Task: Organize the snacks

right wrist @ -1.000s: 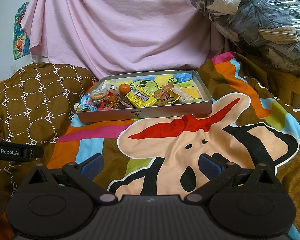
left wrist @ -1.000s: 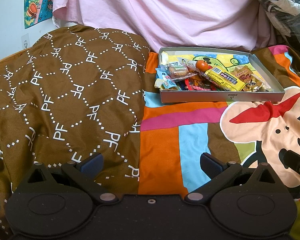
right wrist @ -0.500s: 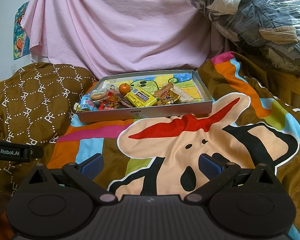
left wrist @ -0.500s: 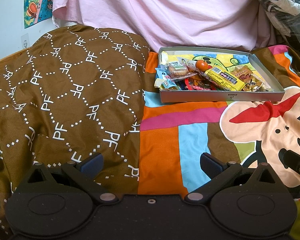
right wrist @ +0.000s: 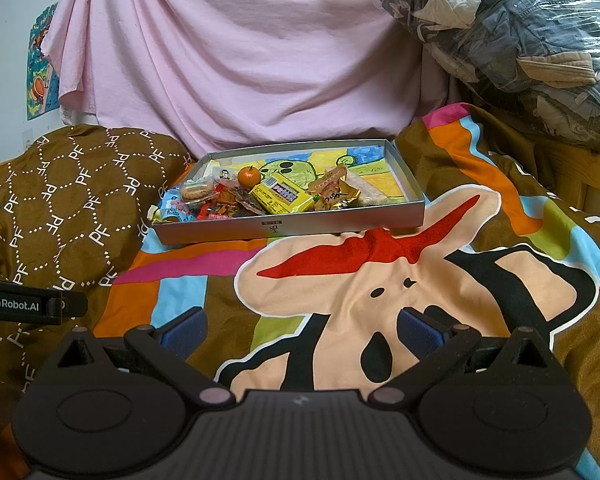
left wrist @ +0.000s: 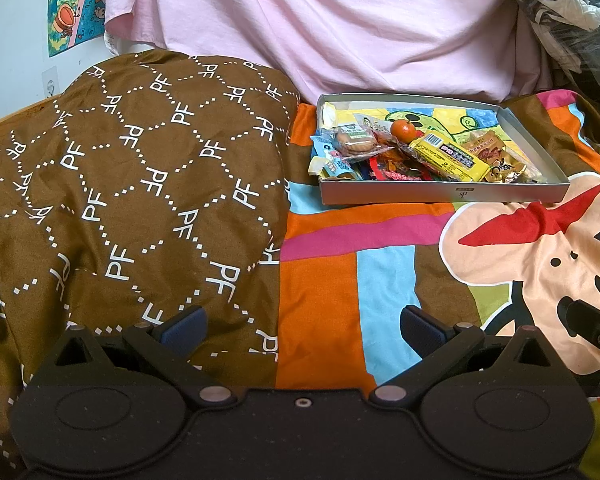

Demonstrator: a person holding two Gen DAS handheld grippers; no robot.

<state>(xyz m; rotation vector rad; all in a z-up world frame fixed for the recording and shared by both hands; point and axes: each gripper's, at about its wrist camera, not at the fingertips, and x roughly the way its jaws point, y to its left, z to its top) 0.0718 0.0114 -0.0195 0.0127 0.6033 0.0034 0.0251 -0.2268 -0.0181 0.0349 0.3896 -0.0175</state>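
A shallow grey box (left wrist: 444, 196) (right wrist: 292, 227) lies on the bed and holds several snacks: a small orange (left wrist: 404, 129) (right wrist: 249, 176), a yellow packet (left wrist: 448, 156) (right wrist: 281, 198), a wrapped biscuit (left wrist: 355, 144) (right wrist: 196, 190), brown and gold wrappers (left wrist: 496, 156) (right wrist: 334, 192), and blue wrappers (left wrist: 332, 164) at the left end. My left gripper (left wrist: 302, 330) is open and empty, well short of the box. My right gripper (right wrist: 300, 330) is open and empty, also well short of it.
A colourful cartoon bedspread (right wrist: 380, 280) covers the bed. A brown PF-patterned pillow (left wrist: 140, 184) lies left of the box. A pink sheet (right wrist: 240, 60) hangs behind. A plastic-wrapped bundle of clothes (right wrist: 520, 40) sits at the back right.
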